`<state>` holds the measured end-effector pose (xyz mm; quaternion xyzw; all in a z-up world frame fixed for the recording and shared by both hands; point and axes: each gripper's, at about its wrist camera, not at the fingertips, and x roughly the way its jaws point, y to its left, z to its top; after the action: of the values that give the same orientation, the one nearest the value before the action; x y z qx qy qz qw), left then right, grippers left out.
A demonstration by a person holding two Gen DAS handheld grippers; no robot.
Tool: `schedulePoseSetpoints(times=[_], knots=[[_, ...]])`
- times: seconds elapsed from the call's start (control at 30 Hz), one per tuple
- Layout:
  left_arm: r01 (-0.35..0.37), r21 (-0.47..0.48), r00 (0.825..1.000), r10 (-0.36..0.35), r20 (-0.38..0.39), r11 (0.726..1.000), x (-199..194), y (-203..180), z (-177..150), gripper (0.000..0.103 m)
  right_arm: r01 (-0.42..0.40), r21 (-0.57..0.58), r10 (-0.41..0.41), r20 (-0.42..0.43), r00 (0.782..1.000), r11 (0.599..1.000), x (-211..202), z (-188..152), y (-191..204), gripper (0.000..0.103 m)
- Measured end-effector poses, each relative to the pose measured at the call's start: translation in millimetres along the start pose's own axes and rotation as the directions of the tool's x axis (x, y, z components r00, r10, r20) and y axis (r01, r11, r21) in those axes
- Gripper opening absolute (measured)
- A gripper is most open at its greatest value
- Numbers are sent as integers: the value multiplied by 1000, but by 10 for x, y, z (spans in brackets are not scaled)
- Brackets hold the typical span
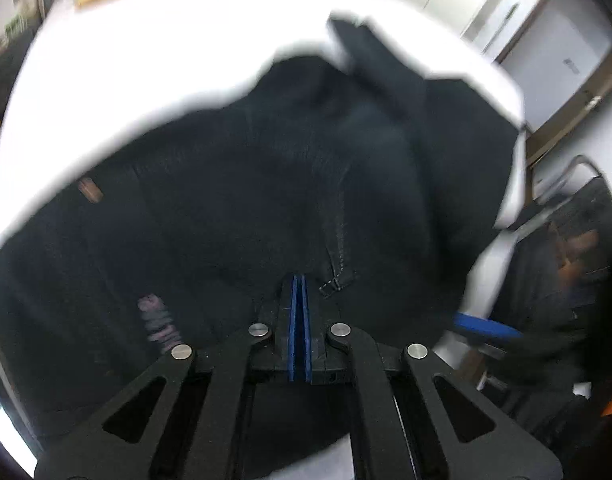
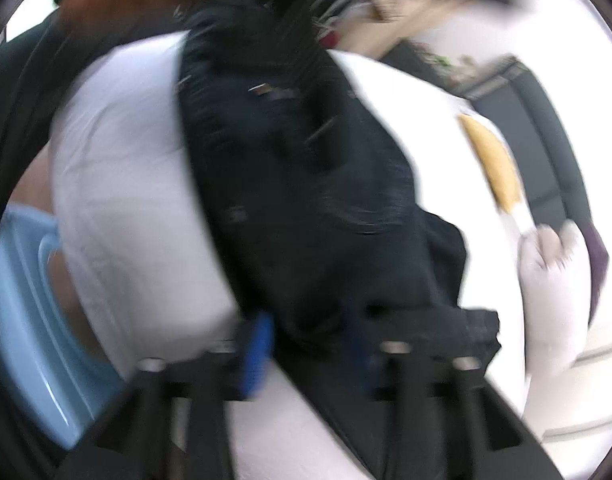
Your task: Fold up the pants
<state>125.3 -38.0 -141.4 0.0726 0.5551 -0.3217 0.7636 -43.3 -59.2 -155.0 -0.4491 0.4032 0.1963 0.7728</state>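
**Ana:** Black linkage arms fill the bottom of both views, so start there. On the left gripper [image 1: 299,292] the blue pads [image 1: 293,320] are pressed flat together, with dark cloth bunched right at their tips. I would call that a pinch on the fabric, though the pads hide the actual bite.

**Ben:** And the other one?

**Ana:** The right gripper [image 2: 310,344] has its jaws standing wide. One blue pad [image 2: 257,354] shows clearly; the opposite finger is lost against the cloth. Fabric lies between them, but neither pad seems to be pressing on it.

**Ben:** Take the white table [image 1: 145,92] as the landmark. Where are the pants?

**Ana:** The pants [image 2: 306,184] lie on it as the biggest thing there, a long dark band. Seen from the right wrist, the band runs from the gripper's own jaws away across the table toward its far edge, so the long axis points almost straight ahead of that hand. Seen from the left wrist, the cloth spreads wide and covers the near part of the table.

**Ben:** Which hand is nearer, then?

**Ana:** Both sit at the cloth; only the left looks to have hold of it. My guess is the next fold turns on the left end travelling along that long axis.

**Ben:** Anything smaller?

**Ana:** A yellow thing [image 2: 492,164] at the table's edge, well apart from the pants. It's too blurred to name.
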Motion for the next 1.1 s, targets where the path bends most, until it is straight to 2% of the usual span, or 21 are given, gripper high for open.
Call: schedulePoseSetpoints(times=[0.03,0.1,0.2,0.23,0.27,0.3,0.33,0.37,0.4,0.47,0.5,0.57,0.63,0.67,0.77,0.83,0.93,1.1], knots=[[13,-15,1000,-13,18,1000,36,12,-8,1,-24,52,22,25,999,998,-66,-38,-85,82],[72,-82,997,-70,30,994,43,132,-17,1,-91,180,77,82,994,980,-217,-133,-291,84],[138,-150,990,-134,39,979,88,257,-15,1,-212,427,162,151,975,879,-294,-350,-826,84],[147,-158,989,-142,42,976,107,276,-8,1,-254,522,183,183,966,814,-277,-441,-1085,84],[150,-161,988,-145,44,975,126,282,4,1,-293,637,192,224,956,714,-222,-569,-1453,82],[151,-166,988,-146,44,974,139,284,26,1,-301,689,186,239,953,659,-180,-642,-1658,81],[151,-174,988,-145,43,973,135,296,26,1,-311,761,167,263,950,569,-117,-749,-1953,79],[150,-183,988,-145,44,971,149,295,46,1,-339,825,148,305,941,453,-25,-887,-2283,78],[151,-190,988,-145,46,970,200,287,40,1,-369,857,133,344,929,359,64,-1003,-2510,77],[163,-210,986,-154,59,964,210,326,-2,1,-405,906,100,395,913,122,408,-1296,-3010,67],[171,-219,985,-161,64,961,218,353,-32,1,-407,913,95,402,911,37,570,-1395,-3169,64],[186,-234,982,-175,68,954,231,387,-34,1,-405,902,97,421,902,-150,1017,-1628,-3456,49],[192,-244,981,-181,67,951,233,421,-56,1,-363,887,103,405,908,-285,1416,-1820,-3613,46],[193,-246,981,-182,66,950,238,426,-50,1,-356,875,109,409,906,-328,1562,-1880,-3645,46],[202,-255,979,-191,68,946,246,457,-66,1,-263,847,123,355,927,-462,1940,-2125,-3679,46],[211,-263,977,-200,69,941,221,504,-124,1,-245,822,124,354,927,-515,2109,-2211,-3664,46],[215,-266,976,-204,71,940,155,607,-218,1,-266,798,115,383,916,-541,2276,-2234,-3670,46],[214,-271,977,-203,67,939,129,623,-243,1,-300,794,102,411,906,-528,2411,-2180,-3835,43]])
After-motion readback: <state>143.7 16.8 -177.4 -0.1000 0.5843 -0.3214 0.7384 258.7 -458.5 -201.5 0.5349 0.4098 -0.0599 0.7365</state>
